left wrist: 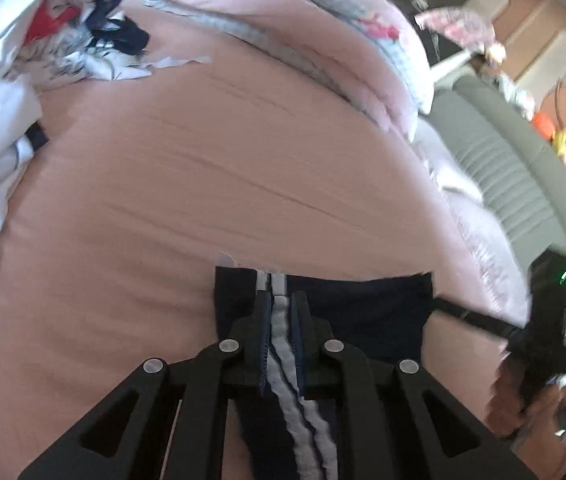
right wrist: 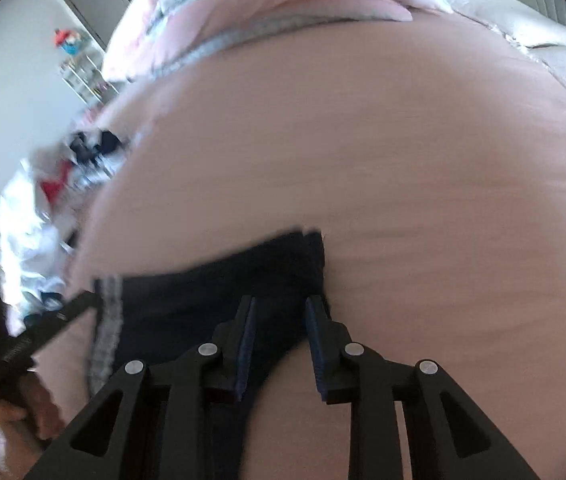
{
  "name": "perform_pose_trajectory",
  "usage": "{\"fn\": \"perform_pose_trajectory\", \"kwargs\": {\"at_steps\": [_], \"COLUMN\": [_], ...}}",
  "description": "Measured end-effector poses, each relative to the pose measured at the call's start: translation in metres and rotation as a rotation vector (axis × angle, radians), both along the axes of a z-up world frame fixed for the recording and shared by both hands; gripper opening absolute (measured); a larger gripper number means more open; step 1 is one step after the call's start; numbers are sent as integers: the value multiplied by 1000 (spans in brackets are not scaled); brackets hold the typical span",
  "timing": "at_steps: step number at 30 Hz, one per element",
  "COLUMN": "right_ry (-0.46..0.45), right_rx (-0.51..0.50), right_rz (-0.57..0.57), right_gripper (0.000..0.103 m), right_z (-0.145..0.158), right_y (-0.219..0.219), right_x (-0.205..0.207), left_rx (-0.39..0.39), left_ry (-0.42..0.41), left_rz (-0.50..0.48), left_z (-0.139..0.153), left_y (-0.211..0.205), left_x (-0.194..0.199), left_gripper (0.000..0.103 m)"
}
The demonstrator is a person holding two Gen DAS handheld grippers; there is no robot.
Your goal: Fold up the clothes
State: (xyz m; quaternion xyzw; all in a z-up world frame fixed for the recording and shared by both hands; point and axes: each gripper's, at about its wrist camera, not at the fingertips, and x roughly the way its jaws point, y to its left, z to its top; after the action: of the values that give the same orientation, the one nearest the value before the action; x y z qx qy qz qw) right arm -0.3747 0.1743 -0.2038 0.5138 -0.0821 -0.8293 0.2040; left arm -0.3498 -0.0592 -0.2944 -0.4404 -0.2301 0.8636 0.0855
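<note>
Left gripper [left wrist: 281, 300]: jaws nearly closed, pads pressed on the white-striped edge of the navy garment [left wrist: 355, 304]. The stripe [left wrist: 283, 320] runs straight between the two pads and down toward the camera. Grip confirmed.

Right gripper [right wrist: 279, 304]: jaws stand partly apart with a clear gap between them. The garment's dark cloth lies under and against the left pad; the right pad sits at the cloth's edge, over the pink bed sheet [right wrist: 403, 160]. The frame is blurred here, so whether the pads actually pinch the cloth cannot be told; it appears loose rather than clamped.

Garment position: spread low on the sheet, directly in front of both grippers, stretched between them. In the right wrist view its striped edge lies at the left, where the left gripper's finger meets it. In the left wrist view the right gripper's black body shows at the far right edge, with a green light [left wrist: 565, 275] lit on it and a person's hand [left wrist: 531, 400] below it.

Surroundings: a pile of unfolded clothes [left wrist: 63, 40], white, red and navy, lies at the far left of the bed, well apart from the garment. A pink and grey quilt [left wrist: 303, 12] is bunched along the far side.

Writing: a line of small pale lettering shows on the left gripper's arm in the right wrist view, too blurred to read. No other label or brand is legible.
</note>
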Motion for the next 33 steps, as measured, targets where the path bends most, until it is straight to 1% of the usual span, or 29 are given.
{"fn": "perform_pose_trajectory", "kwargs": {"at_steps": [1, 2, 4, 5, 7, 8, 9, 11, 12, 13, 14, 18, 19, 21, 23, 24, 25, 28, 30, 33], "right_ry": [-1, -2, -20, -34, -72, -76, -70, -61, -63, -69, -78, -113, -116, -130, -154, -157, -151, -155, -156, -150], "right_rx": [-5, 4, 48, 53, 27, 1, -35, -109, -124, -116, -101, -54, -42, -73, -134, -139, -120, -88, -65, -29], "right_rz": [10, 31, 25, 2, -66, -106, -128, -126, -120, -109, -88, 20, 39, 72, 71, 68, 68, 79, 88, 105], "right_gripper": [27, 31, 31, 31, 31, 31, 31, 32, 32, 32, 32, 32, 32, 32, 32, 32, 32, 32, 32, 32], "right_z": [2, 2, -5, -9, -14, -10, -2, 12, 17, 20, 22, 12, 8, -4, -15, -17, -17, -14, -15, -14], "right_y": [-1, -6, -10, -8, -2, 5, 12, 20, 21, 19, 15, -13, -18, -23, -8, -1, 1, 14, 18, 16], "right_x": [-4, -10, -17, -21, -32, -34, -29, -15, -6, 5, 20, 84, 96, 121, 144, 152, 156, 168, 175, 182], "left_rx": [-21, -29, 9, 2, -14, -24, -39, -49, -60, -78, -91, -65, -71, -98, -123, -134, -136, -120, -119, -141], "left_ry": [-14, -27, -41, -34, -19, -6, 15, 18, 13, 11, 3, -50, -60, -82, -111, -123, -130, -122, -121, -121], "left_rz": [-3, -2, 19, 30, 51, 50, 14, -96, -122, -133, -132, -125, -132, -152, -159, -151, -141, -117, -109, -115], "left_z": [-3, -8, -19, -14, -4, 2, 12, 25, 26, 27, 28, 26, 26, 26, 22, 19, 15, 11, 13, 22], "left_y": [1, 1, -1, -2, -3, -3, -1, 8, 14, 20, 23, 27, 30, 37, 43, 45, 45, 38, 33, 28], "left_x": [-3, -6, -6, -4, 2, 6, 12, 19, 22, 25, 31, 46, 53, 66, 77, 81, 87, 103, 113, 133], "left_gripper": [9, 9, 9, 9, 9, 9, 9, 9, 9, 10, 10, 10, 10, 10, 10, 10, 10, 10, 10, 10]}}
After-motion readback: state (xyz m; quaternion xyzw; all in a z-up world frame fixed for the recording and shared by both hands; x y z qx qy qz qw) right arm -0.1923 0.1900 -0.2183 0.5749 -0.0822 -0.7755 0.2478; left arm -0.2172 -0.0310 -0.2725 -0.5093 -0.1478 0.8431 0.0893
